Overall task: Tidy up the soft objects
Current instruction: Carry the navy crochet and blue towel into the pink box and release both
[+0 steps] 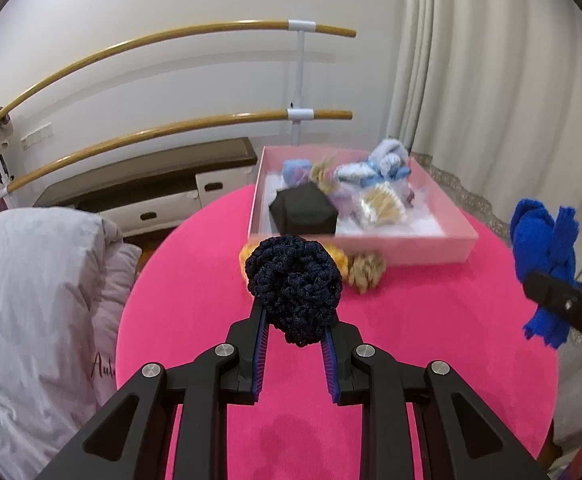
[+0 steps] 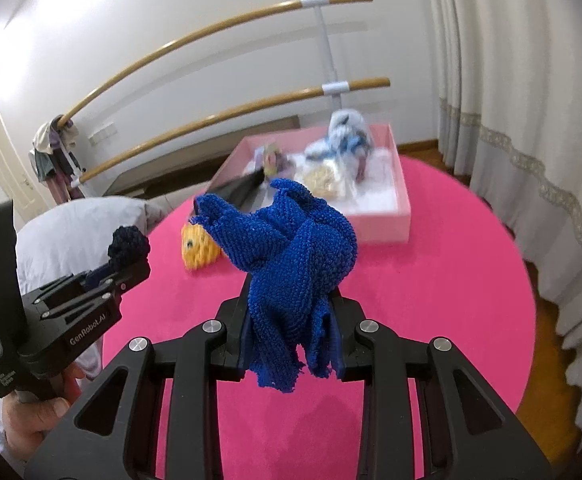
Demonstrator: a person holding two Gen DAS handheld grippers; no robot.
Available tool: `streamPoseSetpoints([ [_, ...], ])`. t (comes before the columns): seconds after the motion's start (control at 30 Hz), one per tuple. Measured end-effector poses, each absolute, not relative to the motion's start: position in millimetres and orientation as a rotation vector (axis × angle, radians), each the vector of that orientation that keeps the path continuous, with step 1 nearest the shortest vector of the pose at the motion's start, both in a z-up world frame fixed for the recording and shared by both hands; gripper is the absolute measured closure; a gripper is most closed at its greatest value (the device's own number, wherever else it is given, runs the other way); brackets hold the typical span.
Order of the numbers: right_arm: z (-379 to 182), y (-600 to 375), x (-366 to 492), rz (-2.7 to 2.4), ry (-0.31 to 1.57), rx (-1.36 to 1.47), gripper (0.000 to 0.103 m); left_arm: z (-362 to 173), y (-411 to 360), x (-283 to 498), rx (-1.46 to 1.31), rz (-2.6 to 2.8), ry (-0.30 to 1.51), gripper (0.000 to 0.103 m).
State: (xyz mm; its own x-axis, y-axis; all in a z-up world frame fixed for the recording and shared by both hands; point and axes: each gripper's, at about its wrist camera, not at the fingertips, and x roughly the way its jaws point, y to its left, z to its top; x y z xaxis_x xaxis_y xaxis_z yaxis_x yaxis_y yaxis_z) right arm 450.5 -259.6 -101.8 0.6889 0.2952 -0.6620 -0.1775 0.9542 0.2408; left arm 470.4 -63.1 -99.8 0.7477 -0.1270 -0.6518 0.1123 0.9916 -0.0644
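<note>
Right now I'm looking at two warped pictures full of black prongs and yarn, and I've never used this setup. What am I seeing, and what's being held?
There is no robot arm. A person holds a black two-finger gripper in each hand, and each carries a wide-angle camera looking along its fingers, so walls and rails look bent.

In the left wrist view, the left gripper is shut on a navy crocheted ball. In the right wrist view, the right gripper is shut on a bright blue knitted cloth.

Beneath them is a round pink table. On it stands a pink box already holding several soft items. In front of the box lie an orange knitted toy and a beige fluffy piece.
</note>
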Motion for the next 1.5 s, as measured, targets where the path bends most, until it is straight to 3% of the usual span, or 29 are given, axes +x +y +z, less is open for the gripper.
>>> streamPoseSetpoints([
  [0.67,-39,-274,584,0.261,0.739,0.105,0.074,-39,-95,596,-0.023,-0.233,0.653,0.082],
  [1.5,-93,-281,667,0.226,0.890,0.089,0.073,-67,-138,750,-0.032,-0.287,0.787,0.081],
])
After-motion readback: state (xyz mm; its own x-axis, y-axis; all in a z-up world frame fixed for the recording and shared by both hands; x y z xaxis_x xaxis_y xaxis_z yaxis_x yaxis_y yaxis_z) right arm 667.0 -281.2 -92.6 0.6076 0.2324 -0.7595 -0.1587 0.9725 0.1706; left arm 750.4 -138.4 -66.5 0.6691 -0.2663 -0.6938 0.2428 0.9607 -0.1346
